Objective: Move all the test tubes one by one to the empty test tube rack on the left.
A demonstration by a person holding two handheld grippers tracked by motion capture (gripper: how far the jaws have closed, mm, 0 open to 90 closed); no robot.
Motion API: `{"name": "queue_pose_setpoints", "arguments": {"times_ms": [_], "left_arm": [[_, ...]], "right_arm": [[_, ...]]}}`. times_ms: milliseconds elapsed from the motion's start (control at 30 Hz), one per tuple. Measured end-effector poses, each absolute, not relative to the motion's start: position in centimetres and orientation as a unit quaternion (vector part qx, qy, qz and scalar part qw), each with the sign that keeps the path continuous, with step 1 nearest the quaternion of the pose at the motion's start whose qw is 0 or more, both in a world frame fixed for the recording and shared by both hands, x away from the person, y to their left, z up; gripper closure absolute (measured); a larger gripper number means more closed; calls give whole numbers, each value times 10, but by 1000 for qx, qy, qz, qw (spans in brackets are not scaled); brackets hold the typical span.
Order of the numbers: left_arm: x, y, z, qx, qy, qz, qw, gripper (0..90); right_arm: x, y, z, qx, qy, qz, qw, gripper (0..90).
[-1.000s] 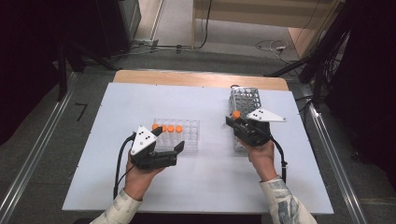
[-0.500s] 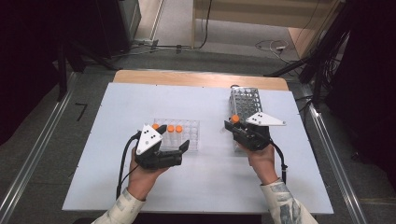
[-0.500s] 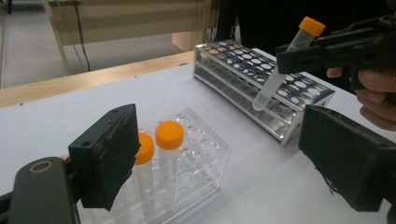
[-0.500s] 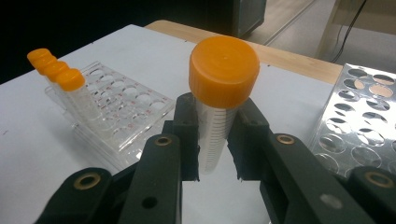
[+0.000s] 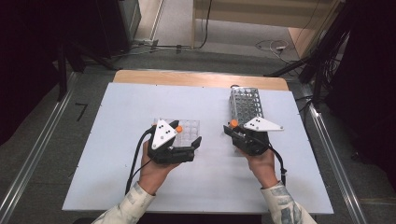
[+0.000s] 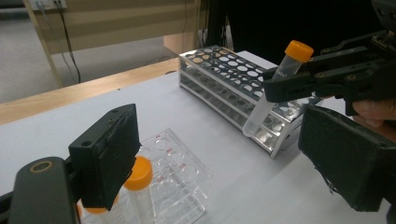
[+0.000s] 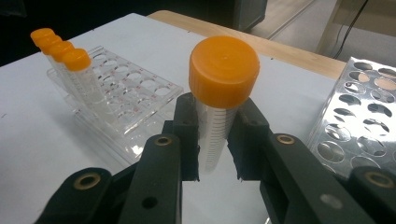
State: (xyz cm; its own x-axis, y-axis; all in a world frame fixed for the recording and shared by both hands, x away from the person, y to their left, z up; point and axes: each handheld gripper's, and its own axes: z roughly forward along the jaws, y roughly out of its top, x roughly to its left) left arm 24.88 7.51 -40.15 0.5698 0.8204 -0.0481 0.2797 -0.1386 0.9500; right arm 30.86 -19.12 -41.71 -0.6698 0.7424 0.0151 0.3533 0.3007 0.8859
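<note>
My right gripper (image 7: pixel 215 140) is shut on a clear tube with an orange cap (image 7: pixel 223 74), held upright just above the table. In the high view this tube (image 5: pixel 233 123) is at the near left corner of the metal rack (image 5: pixel 245 105), where my right gripper (image 5: pixel 232 129) holds it. My left gripper (image 6: pixel 224 158) stands open with nothing between its pads, low beside the clear plastic rack (image 6: pixel 177 182). Several orange-capped tubes (image 7: pixel 60 49) stand in a row at one end of that rack (image 7: pixel 135 98). In the high view my left gripper (image 5: pixel 194 144) covers the rack's near edge (image 5: pixel 189 127).
The metal rack (image 6: pixel 229 88) has rows of empty holes and lies along the right side of the white table (image 5: pixel 116 112). A wooden strip (image 5: pixel 196 77) runs along the table's far edge. Cables trail from both grippers toward the person's forearms.
My left gripper has shifted to the right along the clear rack and now hides most of its orange caps. The right gripper and its tube have stayed nearly in place.
</note>
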Motion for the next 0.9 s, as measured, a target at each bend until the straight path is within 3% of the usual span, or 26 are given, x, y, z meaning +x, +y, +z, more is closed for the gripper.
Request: {"name": "queue_pose_setpoints", "arguments": {"times_ms": [900], "left_arm": [[262, 42, -410, 724, 373, 244, 527, 146]], "right_arm": [[297, -174, -425, 323, 803, 456, 207, 722]]}}
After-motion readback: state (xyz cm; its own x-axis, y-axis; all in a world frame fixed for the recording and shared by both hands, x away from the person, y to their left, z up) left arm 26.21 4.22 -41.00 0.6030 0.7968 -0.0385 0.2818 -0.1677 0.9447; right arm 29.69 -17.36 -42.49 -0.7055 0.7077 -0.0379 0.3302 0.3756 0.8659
